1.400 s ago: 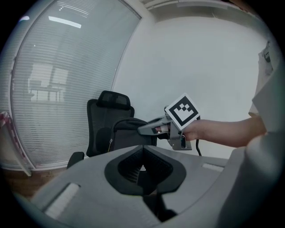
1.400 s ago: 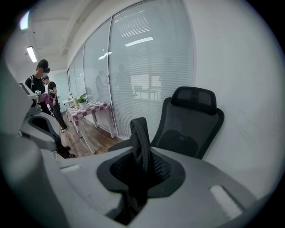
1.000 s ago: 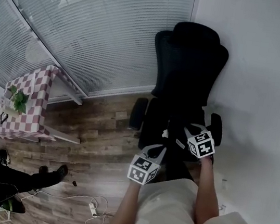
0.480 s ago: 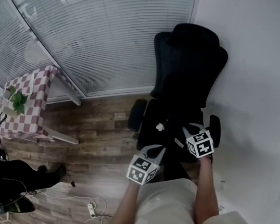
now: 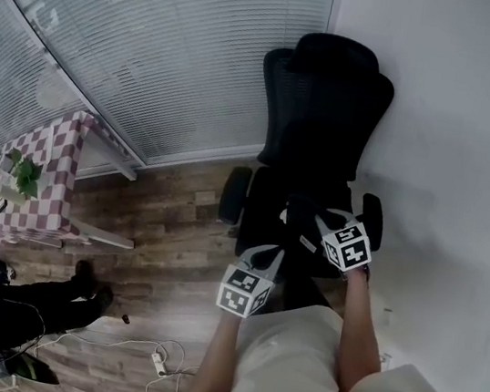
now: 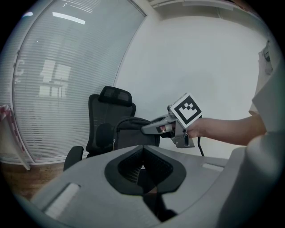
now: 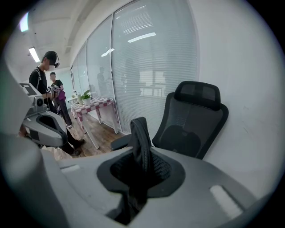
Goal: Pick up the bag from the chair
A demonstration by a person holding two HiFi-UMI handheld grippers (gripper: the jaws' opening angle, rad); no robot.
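Though bag (image 6: pixel 133 132) looks murky, right tongs (image 7: pixel 139 177) pinch strap (image 7: pixel 141 138).

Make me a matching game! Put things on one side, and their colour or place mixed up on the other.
1 bag strap
2 chair
3 tablecloth
4 plant

A green
B pink and white checks
C between the jaws of the right gripper
D against the white wall

Pairs: 1-C, 2-D, 3-B, 4-A

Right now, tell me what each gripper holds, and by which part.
The right gripper is shut on the black strap of the bag; the left gripper holds nothing, its jaws together.
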